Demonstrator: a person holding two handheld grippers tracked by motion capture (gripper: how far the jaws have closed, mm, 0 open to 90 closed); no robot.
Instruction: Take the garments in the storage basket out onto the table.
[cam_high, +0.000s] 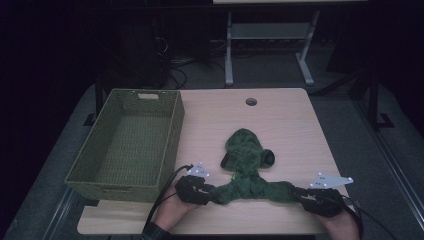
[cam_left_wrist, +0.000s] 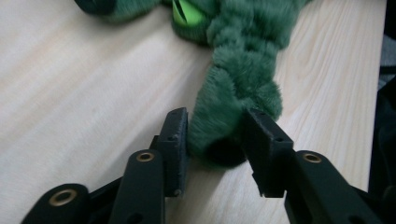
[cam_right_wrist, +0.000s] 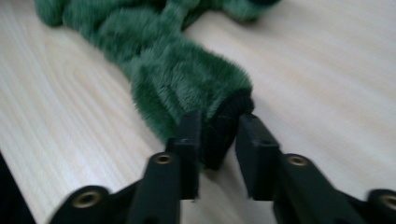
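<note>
The green plush garment (cam_high: 248, 170) lies spread crosswise, one furry sleeve end between each gripper's parted jaws, left gripper (cam_high: 207, 194) and right gripper (cam_high: 300, 195) equally near.

- No lettering, label, brand, number or sign can be read anywhere on the table, the basket or the green plush toy.
</note>
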